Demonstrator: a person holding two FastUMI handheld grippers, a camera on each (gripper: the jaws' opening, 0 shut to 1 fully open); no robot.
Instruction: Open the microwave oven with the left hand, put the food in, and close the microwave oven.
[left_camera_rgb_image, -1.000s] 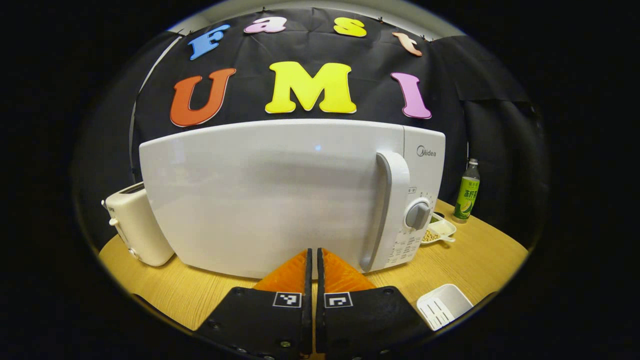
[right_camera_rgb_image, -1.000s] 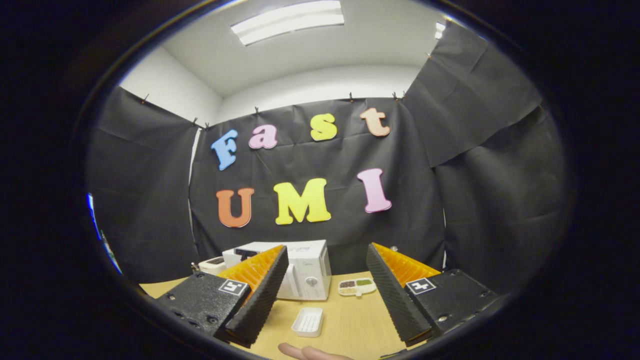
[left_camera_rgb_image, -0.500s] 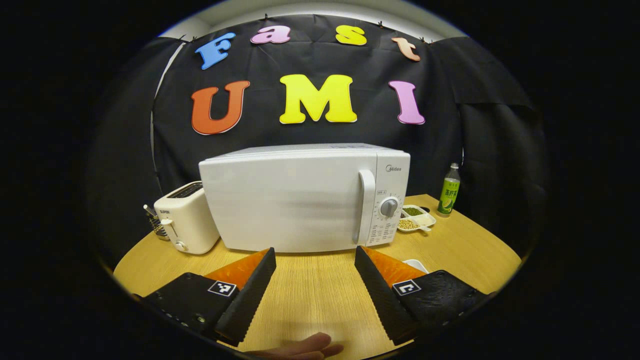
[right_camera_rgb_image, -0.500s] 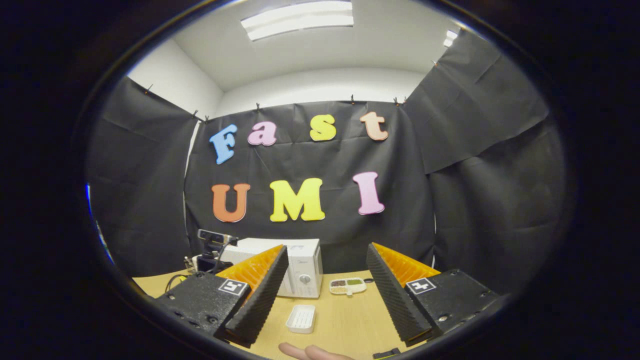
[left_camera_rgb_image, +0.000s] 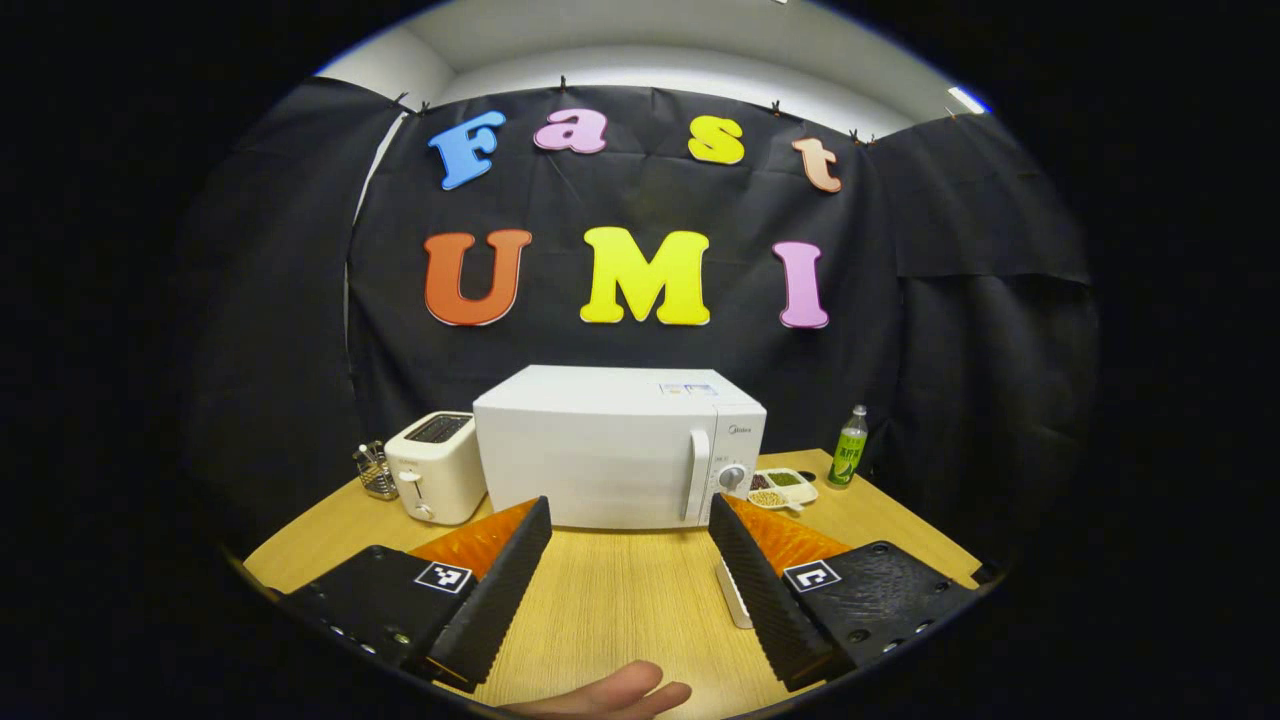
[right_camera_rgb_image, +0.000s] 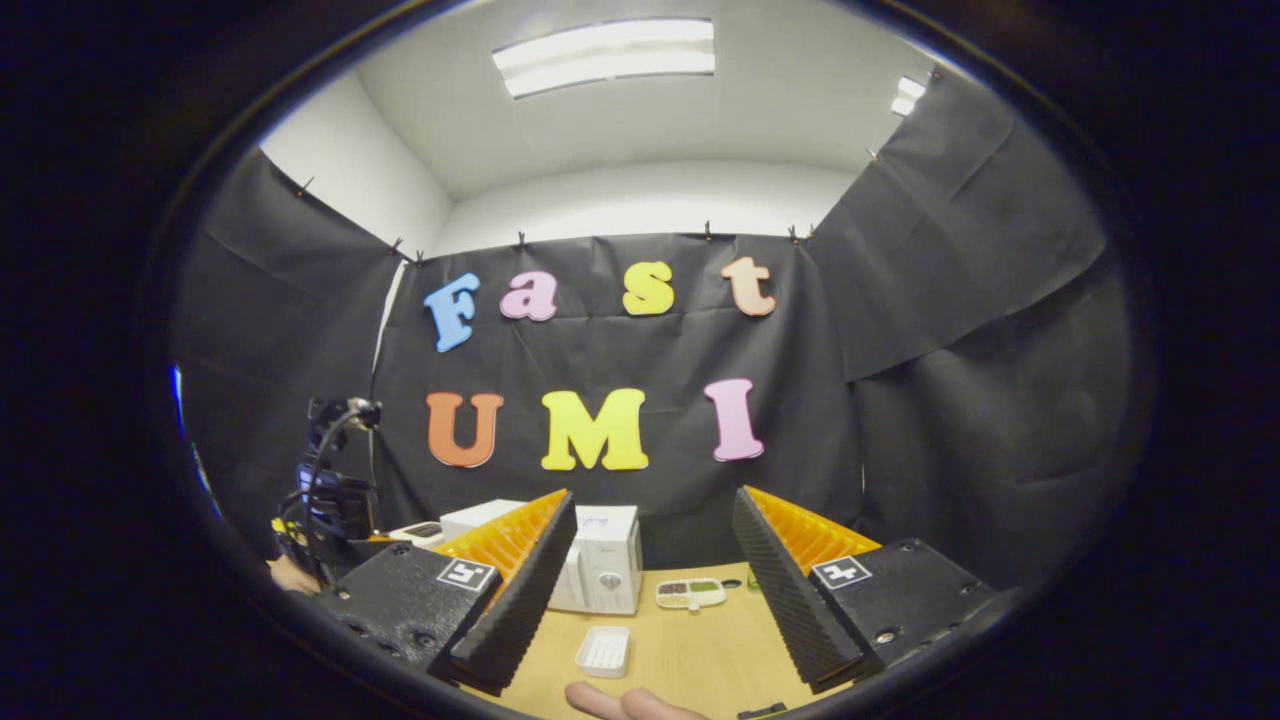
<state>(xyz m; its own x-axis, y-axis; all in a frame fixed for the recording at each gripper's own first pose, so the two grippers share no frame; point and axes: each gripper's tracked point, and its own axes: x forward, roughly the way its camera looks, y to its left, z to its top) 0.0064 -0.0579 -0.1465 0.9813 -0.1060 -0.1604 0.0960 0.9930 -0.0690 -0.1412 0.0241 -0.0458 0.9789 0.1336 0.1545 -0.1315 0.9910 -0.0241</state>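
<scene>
white tray (left_camera_rgb_image: 733, 598) mostly hidden behind finger, divided dish (right_camera_rgb_image: 688, 592) contents too small

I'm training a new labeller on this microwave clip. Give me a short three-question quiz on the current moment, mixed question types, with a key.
1. True or false: the microwave door is shut.
2. What stands right beside the microwave on its hinge side? A) a kettle B) a toaster C) a bottle
3. Fill in: the left tongs are ____ and hold nothing.

Key:
1. True; the door sits flush, with its handle next to the dial.
2. B; the bottle is on the dial side, past the divided snack dish.
3. Open; the right tongs are open as well, above the wooden table.
</scene>
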